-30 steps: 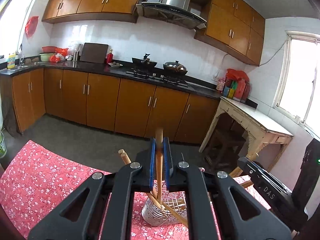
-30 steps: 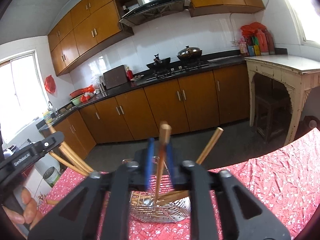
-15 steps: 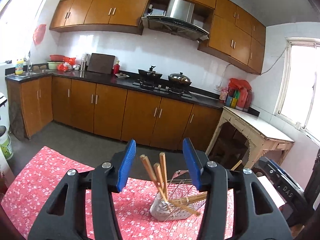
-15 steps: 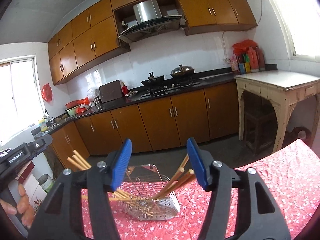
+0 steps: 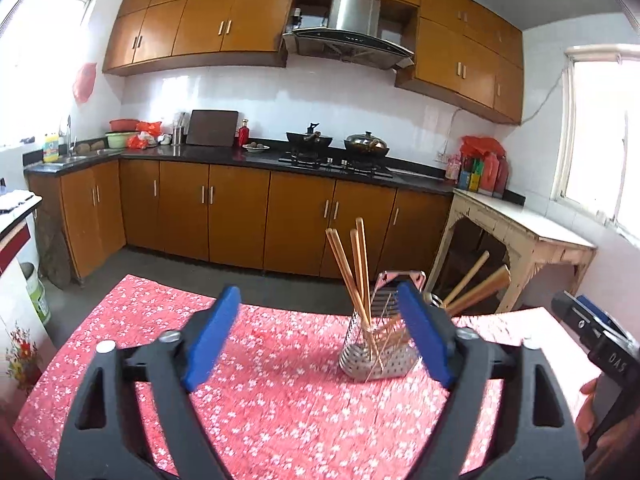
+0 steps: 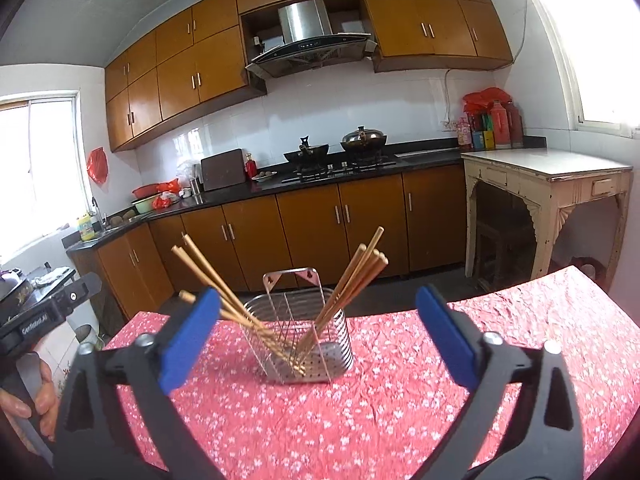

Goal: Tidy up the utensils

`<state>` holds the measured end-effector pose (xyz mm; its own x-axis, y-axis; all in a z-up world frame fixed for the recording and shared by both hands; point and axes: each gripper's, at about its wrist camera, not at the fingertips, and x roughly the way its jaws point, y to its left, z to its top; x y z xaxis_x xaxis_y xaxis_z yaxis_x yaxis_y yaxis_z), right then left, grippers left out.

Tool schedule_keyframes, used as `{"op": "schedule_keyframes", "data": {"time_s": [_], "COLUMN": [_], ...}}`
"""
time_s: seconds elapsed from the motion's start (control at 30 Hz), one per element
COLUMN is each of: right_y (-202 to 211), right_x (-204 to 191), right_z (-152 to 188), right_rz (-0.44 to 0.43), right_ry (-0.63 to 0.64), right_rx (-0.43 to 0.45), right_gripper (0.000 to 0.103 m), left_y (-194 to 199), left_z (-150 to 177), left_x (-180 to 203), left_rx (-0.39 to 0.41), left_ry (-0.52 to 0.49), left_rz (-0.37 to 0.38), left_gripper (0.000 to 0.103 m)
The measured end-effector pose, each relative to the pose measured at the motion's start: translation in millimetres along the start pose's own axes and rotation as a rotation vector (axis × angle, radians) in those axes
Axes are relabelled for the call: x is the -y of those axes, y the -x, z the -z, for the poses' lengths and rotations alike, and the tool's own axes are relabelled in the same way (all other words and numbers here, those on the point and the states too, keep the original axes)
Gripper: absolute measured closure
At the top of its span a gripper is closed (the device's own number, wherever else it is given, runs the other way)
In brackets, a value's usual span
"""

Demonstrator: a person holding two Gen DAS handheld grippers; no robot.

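Chopsticks [image 6: 224, 292]: every one in view stands inside the wire holder; none lies loose on the visible cloth.
Left gripper [image 5: 320, 336]: blue pads spread wide after just opening, nothing between them; the holder sits ahead, partly behind its right-hand finger in the left view.
Right gripper [image 6: 316, 336]: likewise wide apart, its jaws having just opened, with nothing pinched; the holder shows through the gap, well clear of both pads.
Tablecloth [image 6: 360, 420]: red floral cloth, bare of stray utensils in both views as far as the frames reach.
Holder [image 6: 300, 344]: metal wire caddy with a perforated base, standing upright on the cloth toward its far edge.
Left bundle: several chopsticks fanning left out of one compartment in the right view.
Right bundle [image 6: 360, 276]: several more leaning right from the other compartment.
Done: sticks appear sorted into two groups and released.
Left: probably little; perhaps straightening the bundles, or fetching items outside the frames, which cannot be told.
Kitchen counter [image 6: 360, 172]: far behind, with pans on the hob, not involved.
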<state>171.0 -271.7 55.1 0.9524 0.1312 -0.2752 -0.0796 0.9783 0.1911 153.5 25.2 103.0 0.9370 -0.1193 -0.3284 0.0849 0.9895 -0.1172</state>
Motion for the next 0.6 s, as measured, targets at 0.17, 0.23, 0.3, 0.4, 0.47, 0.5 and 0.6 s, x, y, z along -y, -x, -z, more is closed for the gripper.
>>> {"op": "schedule_keyframes", "data": {"time_s": [0.17, 0.23, 0.3, 0.4, 0.47, 0.5, 0.6], "right_y": [16.2, 25.1, 33.2, 45.8, 50.7, 52.5, 57.5], "right_x": [0.9, 1.1, -1.6, -7.4, -11.6, -13.1, -15.1], "right_z": [14.4, 24.0, 34.0, 50.6, 60.5, 64.8, 78.5], "right_rz": [0.015, 0.034, 0.047, 0.063, 0.068, 0.072, 0.066], "right_ry": [0.005, 0.006, 0.029, 0.071, 0.104, 0.116, 0.125], "right_rx": [0.01, 0.022, 0.031, 0.043, 0.033, 0.03, 0.023], "right_gripper": [0.004, 0.004, 0.004, 0.004, 0.004, 0.004, 0.004], "left_y": [15.0, 21.2, 25.9, 32.2, 37.1, 39.1, 45.7], "left_z": [21.3, 32.0, 42.7, 56.7, 63.8, 65.8, 73.8], "left_x": [1.2, 2.1, 2.4, 2.5, 3.6, 4.2, 7.6], "left_rx": [0.024, 0.022, 0.015, 0.006, 0.01, 0.014, 0.031], "left_ry": [-0.058, -0.073, -0.088, -0.099, -0.106, -0.111, -0.127], "left_rz": [-0.032, -0.031, -0.034, -0.03, -0.022, -0.021, -0.018], "left_gripper": [0.002, 0.002, 0.002, 0.002, 0.002, 0.002, 0.002]}}
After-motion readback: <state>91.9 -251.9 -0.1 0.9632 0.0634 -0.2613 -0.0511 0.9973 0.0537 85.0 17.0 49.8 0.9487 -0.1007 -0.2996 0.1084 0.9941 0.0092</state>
